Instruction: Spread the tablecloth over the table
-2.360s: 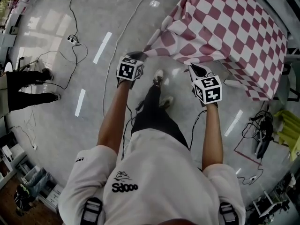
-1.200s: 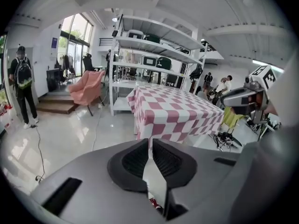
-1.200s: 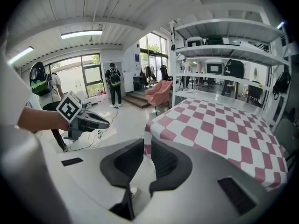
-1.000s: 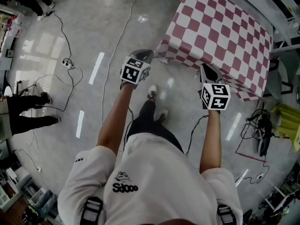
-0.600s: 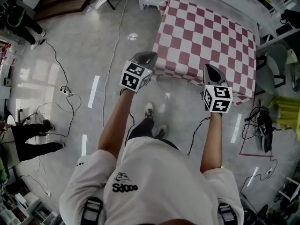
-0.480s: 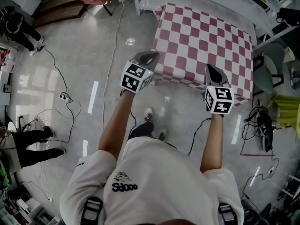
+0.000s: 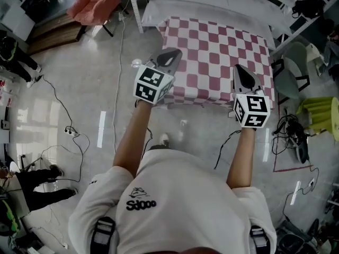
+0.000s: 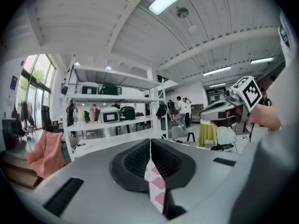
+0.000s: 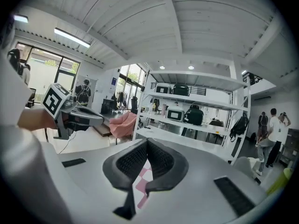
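Tablecloth [image 7: 220, 62] is held stretched out, its near edge pinched by the fingers of left gripper [image 7: 175, 53] and right gripper [image 7: 239, 69]. A rack [image 7: 212, 7] is seen beyond, a chair [image 7: 286, 70] beside.

Lab: equipment shelves [image 8: 117, 123], floor cables [image 7: 290, 127]

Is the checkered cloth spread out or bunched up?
Spread out. The cloth looks flat and wide; the left tool and right tool pinch its near edge.
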A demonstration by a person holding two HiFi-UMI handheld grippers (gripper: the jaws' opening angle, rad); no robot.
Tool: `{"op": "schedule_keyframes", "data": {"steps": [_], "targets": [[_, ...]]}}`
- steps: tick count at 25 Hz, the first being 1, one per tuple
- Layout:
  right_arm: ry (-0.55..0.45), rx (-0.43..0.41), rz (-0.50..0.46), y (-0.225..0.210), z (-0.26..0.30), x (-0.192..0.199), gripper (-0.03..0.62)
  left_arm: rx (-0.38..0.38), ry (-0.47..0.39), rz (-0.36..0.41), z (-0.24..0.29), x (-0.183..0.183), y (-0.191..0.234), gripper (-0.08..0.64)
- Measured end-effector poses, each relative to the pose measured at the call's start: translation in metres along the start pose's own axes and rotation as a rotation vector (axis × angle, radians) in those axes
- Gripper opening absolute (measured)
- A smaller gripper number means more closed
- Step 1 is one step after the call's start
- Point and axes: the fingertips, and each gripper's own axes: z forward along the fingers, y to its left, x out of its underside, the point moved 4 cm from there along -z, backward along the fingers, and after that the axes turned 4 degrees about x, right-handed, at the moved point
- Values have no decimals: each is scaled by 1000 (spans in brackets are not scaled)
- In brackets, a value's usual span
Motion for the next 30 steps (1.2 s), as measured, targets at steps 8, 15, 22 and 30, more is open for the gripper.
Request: {"op": "schedule_keyframes", "data": {"steps": [8, 15, 22, 30], "targets": [[-69, 10, -20, -6, -22, -41, 21, 6, -72, 88, -11, -51, -14, 34], [-91, 5, -28, -2, -26, -51, 21, 26, -107, 120, -17, -69, -24, 34], [-79, -11, -37, 5, -21, -49, 21, 25, -93, 111, -16, -62, -23, 34], [-69, -19, -31, 6, -18, -44, 21, 16, -90, 102, -15, -59, -20, 34]]}}
